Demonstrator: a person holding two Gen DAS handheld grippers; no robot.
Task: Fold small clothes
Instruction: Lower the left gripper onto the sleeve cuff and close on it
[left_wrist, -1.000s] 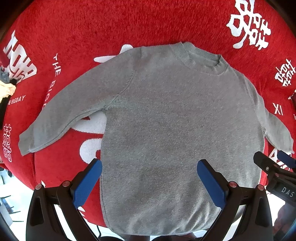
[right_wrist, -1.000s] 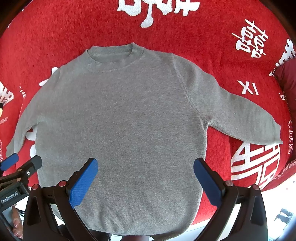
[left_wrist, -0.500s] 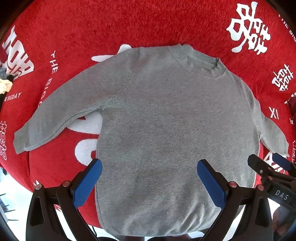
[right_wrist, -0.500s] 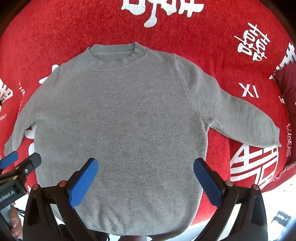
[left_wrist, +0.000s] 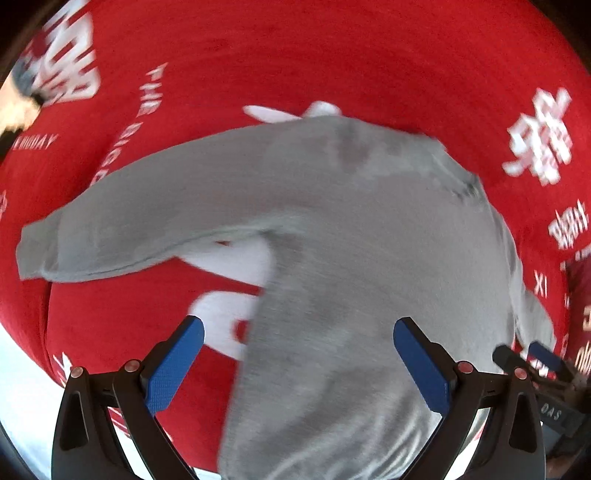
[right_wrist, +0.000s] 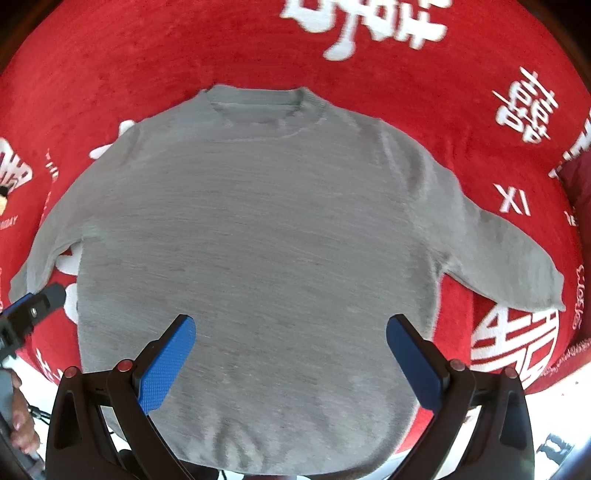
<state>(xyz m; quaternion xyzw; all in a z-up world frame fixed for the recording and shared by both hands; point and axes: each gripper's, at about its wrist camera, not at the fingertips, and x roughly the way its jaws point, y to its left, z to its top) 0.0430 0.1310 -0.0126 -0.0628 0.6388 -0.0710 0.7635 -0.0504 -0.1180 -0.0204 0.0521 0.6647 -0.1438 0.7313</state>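
Each hand-held gripper, left (left_wrist: 298, 363) and right (right_wrist: 290, 360), has black arms, blue textured pads (right_wrist: 166, 363) and red screws (right_wrist: 125, 365).

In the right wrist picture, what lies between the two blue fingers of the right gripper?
Only the grey sweater: its lower body fills the gap of the open right gripper.

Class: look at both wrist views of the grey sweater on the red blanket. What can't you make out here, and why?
- Sweater hem: right wrist view, cut off by the bottom edge and the right tool.
- Collar: left wrist view, smeared by motion blur.
- Blanket lettering: left wrist view, blurred.
- Left tool: open, touching nothing.
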